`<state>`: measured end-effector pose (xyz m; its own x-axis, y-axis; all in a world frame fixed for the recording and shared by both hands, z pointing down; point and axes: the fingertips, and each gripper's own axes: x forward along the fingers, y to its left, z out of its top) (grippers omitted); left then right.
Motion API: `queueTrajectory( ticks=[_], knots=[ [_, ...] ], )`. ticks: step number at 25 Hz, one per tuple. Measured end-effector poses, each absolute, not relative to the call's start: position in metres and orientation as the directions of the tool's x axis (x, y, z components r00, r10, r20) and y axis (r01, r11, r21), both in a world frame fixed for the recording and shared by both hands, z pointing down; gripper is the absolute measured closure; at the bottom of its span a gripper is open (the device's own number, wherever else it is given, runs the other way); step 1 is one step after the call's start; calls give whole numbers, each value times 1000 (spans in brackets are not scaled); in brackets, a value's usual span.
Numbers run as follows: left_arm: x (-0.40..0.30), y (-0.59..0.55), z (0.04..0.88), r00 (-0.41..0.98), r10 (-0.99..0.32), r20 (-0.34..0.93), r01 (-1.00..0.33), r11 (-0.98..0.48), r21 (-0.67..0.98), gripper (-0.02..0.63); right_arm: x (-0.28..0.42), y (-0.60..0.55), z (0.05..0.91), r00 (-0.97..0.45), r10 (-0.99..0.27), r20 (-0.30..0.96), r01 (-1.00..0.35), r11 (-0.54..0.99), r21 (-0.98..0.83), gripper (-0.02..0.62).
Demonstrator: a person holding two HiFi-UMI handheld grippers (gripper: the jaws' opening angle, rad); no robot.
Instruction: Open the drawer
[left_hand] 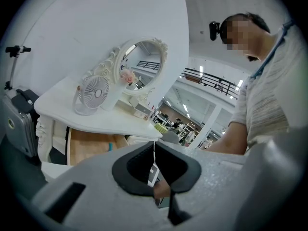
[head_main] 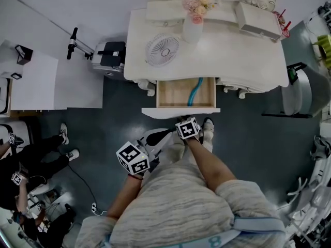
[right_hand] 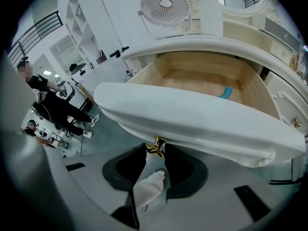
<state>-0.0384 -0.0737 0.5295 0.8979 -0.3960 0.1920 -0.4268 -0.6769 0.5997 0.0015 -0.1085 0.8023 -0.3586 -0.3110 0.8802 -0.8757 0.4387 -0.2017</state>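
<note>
The white dressing table's (head_main: 232, 61) wooden drawer (head_main: 176, 93) stands pulled out towards me, with a blue tube (head_main: 195, 91) lying inside. In the right gripper view, my right gripper (right_hand: 156, 149) is shut on the small gold knob (right_hand: 157, 145) under the curved white drawer front (right_hand: 192, 119). The head view shows that gripper (head_main: 182, 120) right at the drawer front (head_main: 181, 110). My left gripper (head_main: 164, 133) hangs back near my body, away from the drawer. In its own view the left gripper (left_hand: 154, 146) has its black pads (left_hand: 132, 165) meeting at the tip, holding nothing.
On the tabletop stand a small white fan (head_main: 162, 48), a vase of pink flowers (head_main: 194, 19) and a flat box (head_main: 257, 19). A silver case (head_main: 109, 58) sits at the table's left. People (head_main: 31, 159) crouch at the far left; a grey chair (head_main: 305, 92) is at the right.
</note>
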Motion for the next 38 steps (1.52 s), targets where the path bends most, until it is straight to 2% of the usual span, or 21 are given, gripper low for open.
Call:
queueTrajectory(
  ticks=[32, 38],
  knots=[
    [-27, -81, 523, 916, -359, 177, -392, -712, 583, 589, 3, -79, 799, -358, -244, 901, -853, 478, -209, 480],
    [-26, -88, 515, 920, -357, 161, -382, -728, 569, 589, 9, -72, 784, -381, -233, 895, -850, 469, -240, 506]
  ],
)
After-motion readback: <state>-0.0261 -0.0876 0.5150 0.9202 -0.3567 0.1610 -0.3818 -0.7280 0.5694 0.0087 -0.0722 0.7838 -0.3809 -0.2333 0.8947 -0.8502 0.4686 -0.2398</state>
